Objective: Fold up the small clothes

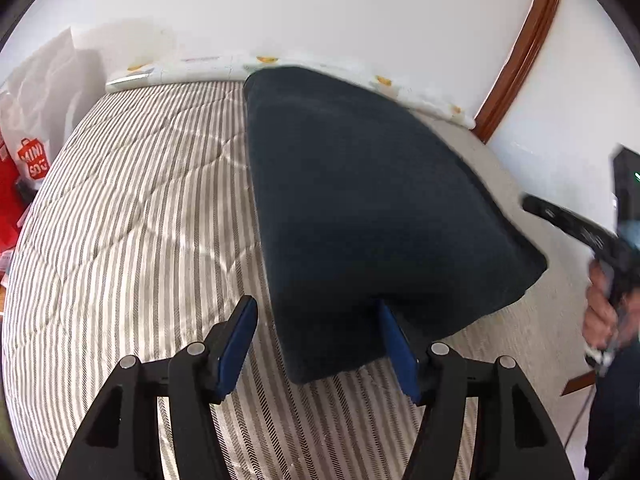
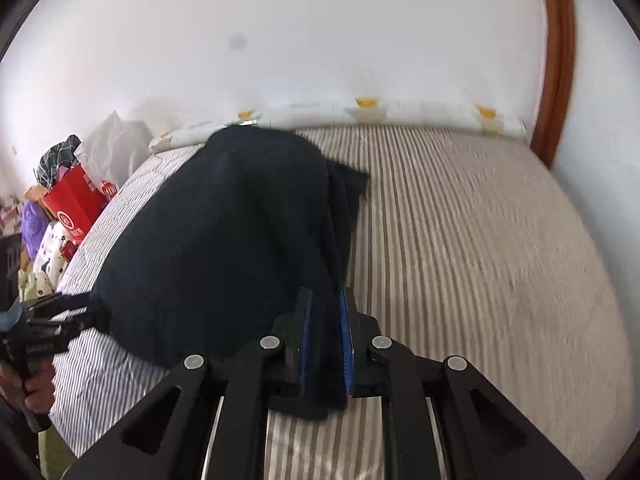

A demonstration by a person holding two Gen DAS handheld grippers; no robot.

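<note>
A dark navy garment [image 1: 360, 200] lies folded on the striped bed cover [image 1: 140, 208]. My left gripper [image 1: 318, 308] is open, its blue pads on either side of the garment's near left corner; the right pad [image 1: 394, 344] is partly tucked under the cloth. In the right wrist view the same garment [image 2: 224, 240] spreads to the left, and my right gripper [image 2: 326, 320] is shut on its near right edge, dark cloth pinched between the blue pads. The right gripper also shows at the right edge of the left wrist view [image 1: 576, 228].
White wall behind the bed. A patterned pillow or sheet edge [image 2: 360, 110] runs along the far side. A brown wooden frame [image 2: 556, 60] stands at the right. Bags and boxes [image 2: 76, 204] are piled beside the bed's left edge.
</note>
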